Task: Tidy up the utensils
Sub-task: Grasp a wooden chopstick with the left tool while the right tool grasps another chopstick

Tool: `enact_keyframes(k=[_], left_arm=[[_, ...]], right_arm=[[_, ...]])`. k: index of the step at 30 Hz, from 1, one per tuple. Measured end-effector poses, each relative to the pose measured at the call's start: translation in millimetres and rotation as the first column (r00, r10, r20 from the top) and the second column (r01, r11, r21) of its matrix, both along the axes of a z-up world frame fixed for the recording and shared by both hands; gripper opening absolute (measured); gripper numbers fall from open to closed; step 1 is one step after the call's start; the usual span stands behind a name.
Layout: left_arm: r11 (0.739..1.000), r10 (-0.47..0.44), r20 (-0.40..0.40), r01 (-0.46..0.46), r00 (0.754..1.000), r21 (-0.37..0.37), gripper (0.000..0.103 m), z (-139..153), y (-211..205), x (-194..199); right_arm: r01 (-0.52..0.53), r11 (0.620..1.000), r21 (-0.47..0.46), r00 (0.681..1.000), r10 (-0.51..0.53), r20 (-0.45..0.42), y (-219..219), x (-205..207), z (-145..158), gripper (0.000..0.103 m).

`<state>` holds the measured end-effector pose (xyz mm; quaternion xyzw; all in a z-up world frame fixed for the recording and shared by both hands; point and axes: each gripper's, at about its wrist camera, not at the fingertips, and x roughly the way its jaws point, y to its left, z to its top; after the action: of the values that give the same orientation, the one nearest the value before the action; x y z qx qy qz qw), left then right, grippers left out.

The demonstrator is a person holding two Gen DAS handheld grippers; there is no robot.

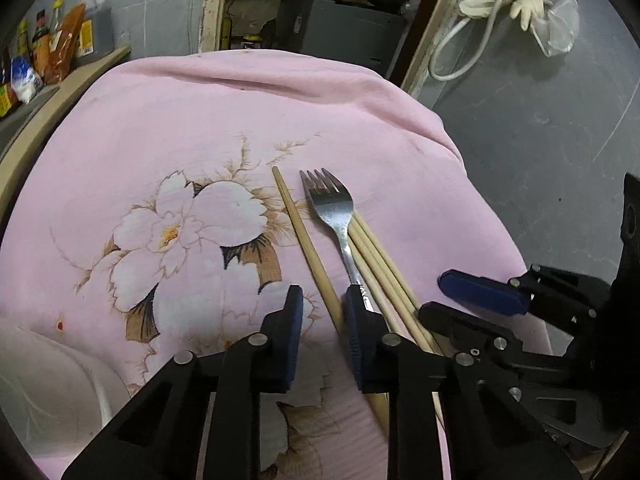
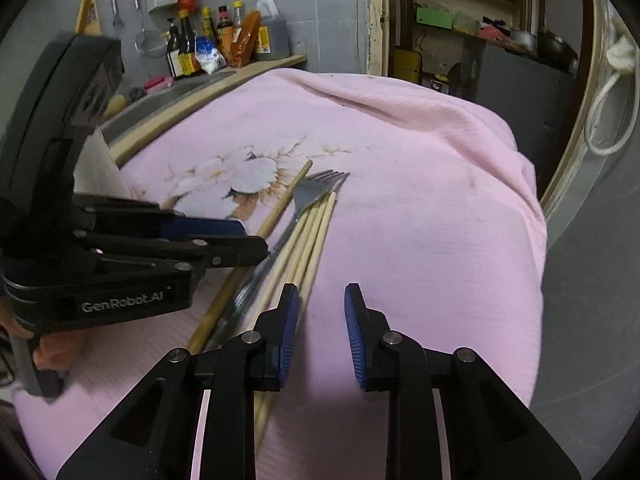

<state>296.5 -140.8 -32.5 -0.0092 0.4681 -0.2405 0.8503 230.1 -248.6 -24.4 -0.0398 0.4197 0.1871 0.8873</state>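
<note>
Four chopsticks [image 1: 308,244] and one fork [image 1: 334,216] lie loose on the pink floral cloth [image 1: 160,128]; sorting looks barely started. Left gripper [image 1: 323,316] is narrowly open astride one chopstick, no squeeze seen. Right gripper [image 2: 322,312] is narrowly open, empty, just beside the bundle. No utensil holder visible.

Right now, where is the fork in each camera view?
Left wrist: the fork lies centre, tines up, between a lone chopstick and a bundle of chopsticks.
Right wrist: the fork lies centre-left, tines pointing upper right, between the same sticks.
Shared landmark: the white flower printed on the pink cloth.
</note>
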Motion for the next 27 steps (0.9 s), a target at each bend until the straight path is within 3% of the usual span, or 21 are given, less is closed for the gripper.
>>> enact_keyframes(k=[3,7,11,14,19,27], left_arm=[[1.0,0.002,-0.01,-0.002,1.0,-0.005,0.016,-1.1,0.4,2.1],[1.0,-0.002,0.006,0.002,1.0,0.029,0.016,-1.1,-8.5,1.8],[1.0,0.004,-0.011,-0.004,1.0,0.016,0.015,-3.0,-8.8,7.4],[1.0,0.008,-0.016,-0.007,1.0,0.012,0.009,-2.8,-6.8,6.7],[0.998,0.0,-0.006,0.001,1.0,0.06,0.008,0.3,-6.6,-7.1],[0.998,-0.027,-0.044,0.03,0.999,0.05,0.007,3.4,7.7,-46.5]], right_arm=[[-0.006,1.0,0.012,1.0,0.006,0.001,-0.4,-3.5,-0.3,0.022],[0.002,0.999,-0.041,1.0,-0.002,0.005,3.9,1.2,-0.8,0.019],[0.003,0.997,-0.072,1.0,-0.004,-0.013,10.7,13.0,-4.1,0.021],[0.0,0.996,-0.092,1.0,-0.001,-0.016,12.7,16.7,-6.3,0.021],[0.0,0.987,-0.159,1.0,0.002,0.014,14.8,4.0,-4.2,0.005],[0.047,0.99,-0.135,0.999,-0.047,0.005,-14.1,-25.6,4.8,0.004]])
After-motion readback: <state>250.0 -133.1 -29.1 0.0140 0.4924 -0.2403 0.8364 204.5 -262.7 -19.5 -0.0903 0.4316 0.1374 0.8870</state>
